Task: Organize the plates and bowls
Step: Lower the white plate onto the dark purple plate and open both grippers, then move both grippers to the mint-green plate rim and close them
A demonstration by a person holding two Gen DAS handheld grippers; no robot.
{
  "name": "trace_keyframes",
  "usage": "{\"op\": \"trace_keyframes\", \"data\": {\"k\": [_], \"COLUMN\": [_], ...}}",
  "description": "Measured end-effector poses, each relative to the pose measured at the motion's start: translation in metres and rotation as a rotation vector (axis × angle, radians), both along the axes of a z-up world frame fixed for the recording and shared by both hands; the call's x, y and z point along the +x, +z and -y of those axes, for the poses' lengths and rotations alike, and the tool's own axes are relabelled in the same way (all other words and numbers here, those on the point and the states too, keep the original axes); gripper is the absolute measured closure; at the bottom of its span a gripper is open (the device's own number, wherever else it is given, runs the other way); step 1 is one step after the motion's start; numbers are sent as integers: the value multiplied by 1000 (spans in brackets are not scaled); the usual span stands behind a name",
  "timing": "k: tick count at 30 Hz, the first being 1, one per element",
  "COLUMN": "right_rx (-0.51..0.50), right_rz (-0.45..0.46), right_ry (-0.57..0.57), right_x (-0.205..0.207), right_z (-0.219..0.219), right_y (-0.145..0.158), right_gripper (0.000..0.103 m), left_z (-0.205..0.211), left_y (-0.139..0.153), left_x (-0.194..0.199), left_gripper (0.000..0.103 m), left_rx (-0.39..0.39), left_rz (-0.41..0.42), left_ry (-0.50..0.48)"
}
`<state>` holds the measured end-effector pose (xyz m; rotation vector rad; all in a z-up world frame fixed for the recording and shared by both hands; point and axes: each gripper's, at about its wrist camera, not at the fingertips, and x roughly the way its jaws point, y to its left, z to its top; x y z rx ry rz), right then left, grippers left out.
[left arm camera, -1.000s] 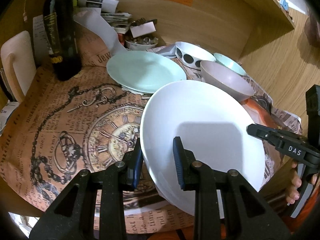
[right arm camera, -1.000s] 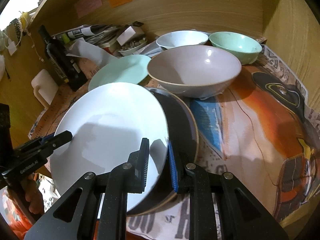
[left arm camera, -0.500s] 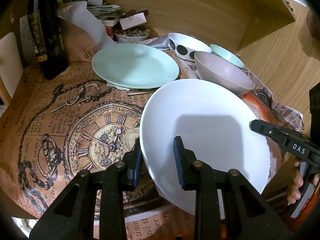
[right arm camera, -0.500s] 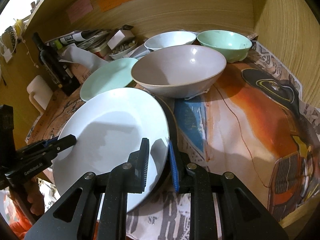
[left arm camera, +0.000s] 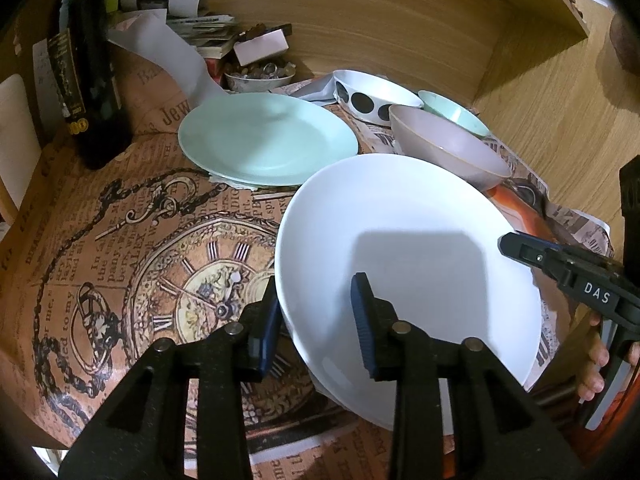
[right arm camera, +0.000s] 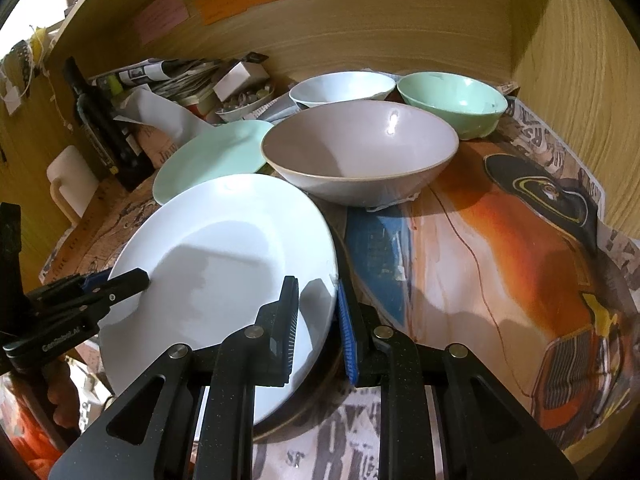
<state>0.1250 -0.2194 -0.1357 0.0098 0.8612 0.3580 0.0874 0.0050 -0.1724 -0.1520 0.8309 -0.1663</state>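
A large white plate (left arm camera: 404, 248) is held between both grippers, tilted above the table. My left gripper (left arm camera: 316, 320) is shut on its near-left rim. My right gripper (right arm camera: 318, 316) is shut on its right rim (right arm camera: 328, 280) and also shows in the left wrist view (left arm camera: 560, 268). The plate also shows in the right wrist view (right arm camera: 224, 256). A dark plate (right arm camera: 320, 380) lies under it. Behind are a mint plate (left arm camera: 264, 136), a grey-pink bowl (right arm camera: 360, 148), a mint bowl (right arm camera: 452, 100) and a white bowl with black dots (left arm camera: 372, 94).
A dark wine bottle (left arm camera: 88, 80) stands at the back left. Papers, a small box and a dish of small items (left arm camera: 260, 76) crowd the back. Wooden walls (right arm camera: 580, 80) close the back and right. Printed paper (left arm camera: 120, 240) covers the table.
Both grippers have carried the white plate a little forward and lower; the bowls and mint plate now appear nearer. Both grips are unchanged.
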Motion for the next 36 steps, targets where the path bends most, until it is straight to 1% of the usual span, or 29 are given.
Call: {"op": "trace_keyframes", "data": {"k": [2, 4, 6, 8, 11, 12, 13, 14, 15, 19, 23, 25, 26, 28, 29, 31, 33, 36], "right_rx": [-5, -39, -55, -32, -18, -13, -6, 0, 9, 13, 19, 17, 16, 20, 22, 22, 9, -8], "right_rz": [8, 40, 42, 34, 49, 58, 66, 72, 86, 132, 199, 237, 254, 281, 290, 310, 327, 341], "right_ry": [0, -15, -16, -16, -16, -15, -14, -13, -10, 8, 32, 44, 50, 65, 72, 89, 103, 119], "right_x": [0, -2, 0, 2, 2, 1, 1, 0, -1, -3, -4, -4, -3, -1, 1, 6, 11, 25], "right_z": [0, -1, -3, -4, -5, -6, -5, -6, -6, -11, -17, -22, -25, -31, -34, -41, -49, -63], "right_y": [1, 3, 3, 3, 7, 10, 13, 15, 20, 36, 55, 65, 70, 79, 82, 89, 93, 97], "right_gripper": [84, 84, 84, 77, 72, 70, 65, 59, 58, 56, 44, 41, 38, 34, 32, 32, 32, 32], "left_z": [0, 2, 3, 4, 2, 0, -2, -4, -5, -12, -21, -26, -28, -33, -35, -41, -47, -56], "left_y": [0, -1, -2, -2, 0, 3, 5, 8, 12, 27, 44, 54, 59, 69, 72, 81, 86, 90], "left_x": [0, -1, 0, 2, 2, 1, 0, -1, -3, -8, -11, -13, -13, -14, -14, -13, -9, 0], "left_gripper": [69, 66, 64, 62, 62, 60, 55, 53, 50, 45, 39, 31, 30, 19, 16, 9, 7, 6], "left_rx": [7, 20, 20, 15, 8, 6, 4, 2, 2, 19, 31, 49, 58, 77, 84, 102, 111, 118], "left_rz": [5, 8, 5, -3, -4, 3, 9, 18, 31, 83, 139, 179, 199, 238, 254, 286, 302, 303], "left_ry": [-3, -11, -8, -7, -2, 3, 7, 11, 17, 35, 63, 86, 97, 114, 122, 145, 162, 183]}}
